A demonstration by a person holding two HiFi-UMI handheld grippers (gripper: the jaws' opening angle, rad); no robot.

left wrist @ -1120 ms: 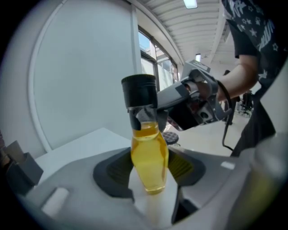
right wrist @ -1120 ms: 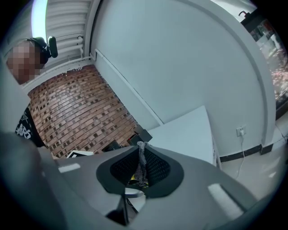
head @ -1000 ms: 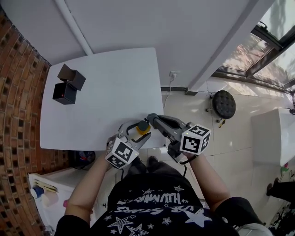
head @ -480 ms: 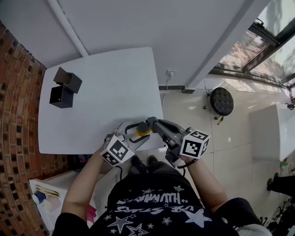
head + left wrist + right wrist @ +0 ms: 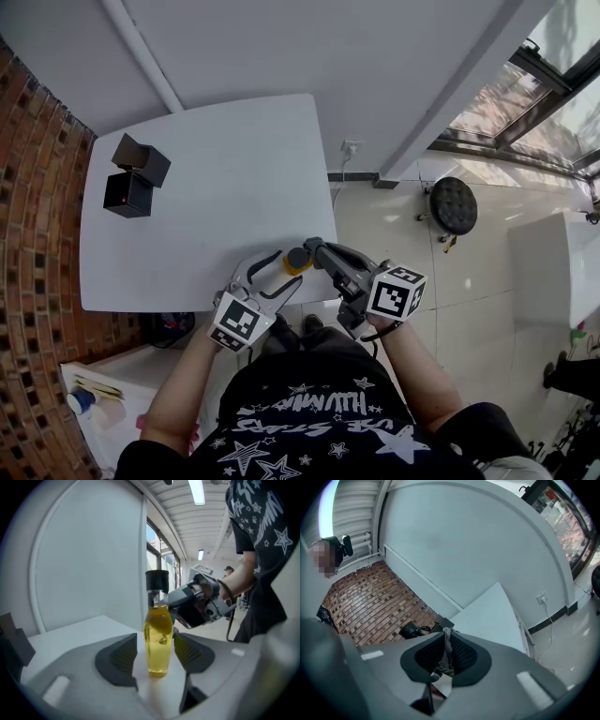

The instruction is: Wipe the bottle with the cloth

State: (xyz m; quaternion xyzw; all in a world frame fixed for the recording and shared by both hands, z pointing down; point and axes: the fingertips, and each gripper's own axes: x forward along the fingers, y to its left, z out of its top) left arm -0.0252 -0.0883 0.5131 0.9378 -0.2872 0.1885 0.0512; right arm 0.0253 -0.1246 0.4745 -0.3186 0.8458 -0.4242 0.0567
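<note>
The bottle (image 5: 158,634) stands upright on the white bench (image 5: 206,187), close to the near edge. It is clear, filled with yellow liquid, and has a black cap.

The left gripper (image 5: 281,270) reaches in from the person's side with its fingers (image 5: 123,656) on either side of the bottle's lower body. They are opening, and a gap shows on both sides, so the pads do not press on the glass and the bottle stands on its own.

The right gripper (image 5: 446,651) has its fingers closed on a thin fold of grey cloth (image 5: 448,644), which sticks up a little past the tips. In the head view its tips sit just beside the bottle's cap (image 5: 298,260). From the left gripper view it hangs behind the bottle at about neck height. I cannot tell whether the cloth touches the bottle.

Two black boxes (image 5: 131,178) sit at the far left of the bench, well apart from the bottle.
</note>
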